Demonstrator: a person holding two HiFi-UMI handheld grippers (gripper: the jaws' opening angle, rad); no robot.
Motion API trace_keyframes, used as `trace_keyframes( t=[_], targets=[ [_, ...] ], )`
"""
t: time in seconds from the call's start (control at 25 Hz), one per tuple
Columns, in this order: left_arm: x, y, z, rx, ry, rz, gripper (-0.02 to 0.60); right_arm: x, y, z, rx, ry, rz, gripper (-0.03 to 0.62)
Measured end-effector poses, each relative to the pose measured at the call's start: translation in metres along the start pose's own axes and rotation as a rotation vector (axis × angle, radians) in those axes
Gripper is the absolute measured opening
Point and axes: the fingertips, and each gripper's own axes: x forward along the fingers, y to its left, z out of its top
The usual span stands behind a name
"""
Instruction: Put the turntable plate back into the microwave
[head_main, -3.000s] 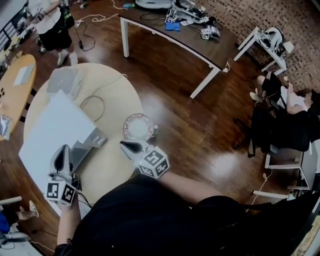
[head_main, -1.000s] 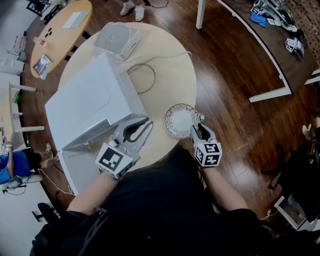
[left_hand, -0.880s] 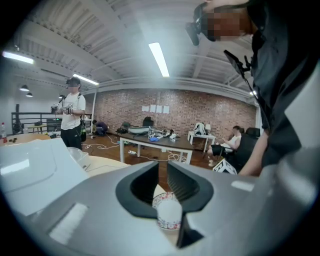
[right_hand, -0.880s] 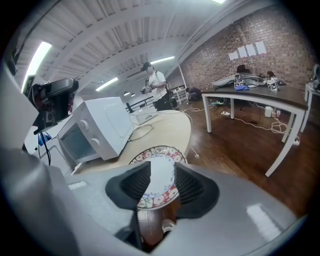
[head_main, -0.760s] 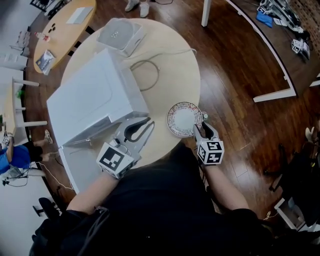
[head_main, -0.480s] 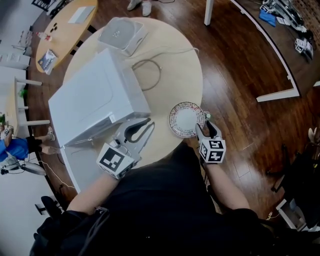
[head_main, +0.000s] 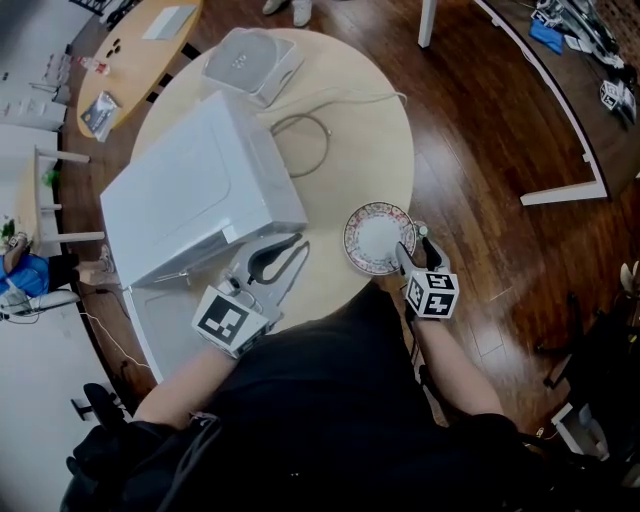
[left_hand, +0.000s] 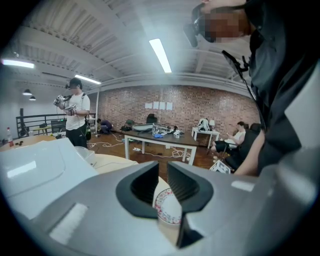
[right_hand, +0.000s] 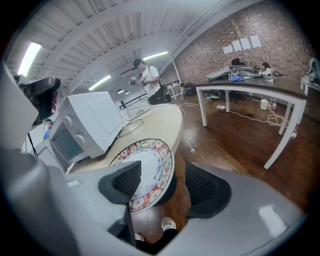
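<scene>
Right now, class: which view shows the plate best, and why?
The right gripper view: the plate is close and large, its patterned rim clear. The head view shows it whole but small; the left gripper view shows only a slice between its jaws.

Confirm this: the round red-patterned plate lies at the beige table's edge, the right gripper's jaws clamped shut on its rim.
Not clamped: the right gripper has just been opening; its jaws stand apart with the plate between them, per the right gripper view.
</scene>
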Motion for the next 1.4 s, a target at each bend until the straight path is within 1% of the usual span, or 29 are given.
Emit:
trace_keyframes(
  t=[0.16,0.28,0.44,0.52,0.68,0.8,0.88,1.0,1.16,1.24,1.32,1.4],
  targets=[
    [-0.007,0.003,0.002,-0.014,-0.01,0.021,0.058,0.008,-0.001,-0.002,0.022,0.015,0.016,0.282],
    [-0.012,0.008,-0.002,-0.024,0.0,0.043,0.058,0.014,-0.001,-0.005,0.041,0.026,0.016,0.284],
    [-0.019,0.015,-0.014,0.004,0.025,0.059,0.058,0.02,-0.002,-0.009,0.076,0.038,0.018,0.284],
    [-0.019,0.014,-0.013,-0.002,0.023,0.063,0.057,0.022,-0.003,-0.012,0.097,0.049,0.028,0.284],
    [-0.022,0.019,-0.018,0.006,0.059,0.082,0.057,0.025,-0.002,-0.017,0.122,0.067,0.048,0.284],
    [-0.021,0.015,-0.02,-0.004,0.038,0.063,0.055,0.028,0.0,-0.021,0.134,0.082,0.063,0.281],
    [-0.02,0.013,-0.02,-0.008,0.034,0.056,0.054,0.029,0.001,-0.022,0.14,0.083,0.073,0.255],
    [-0.02,0.011,-0.021,-0.015,0.05,0.067,0.051,0.028,0.002,-0.021,0.164,0.075,0.1,0.233],
    [-0.024,0.013,-0.017,-0.04,0.009,0.072,0.044,0.031,0.007,-0.021,0.226,0.072,0.139,0.167],
    [-0.03,0.014,-0.016,-0.033,-0.005,0.074,0.024,0.032,0.007,-0.024,0.229,0.081,0.142,0.167],
    [-0.038,0.017,-0.016,-0.019,-0.021,0.081,0.018,0.033,0.006,-0.024,0.236,0.089,0.141,0.166],
    [-0.046,0.022,-0.013,-0.038,-0.044,0.103,0.015,0.033,0.004,-0.025,0.265,0.094,0.12,0.161]
  ],
)
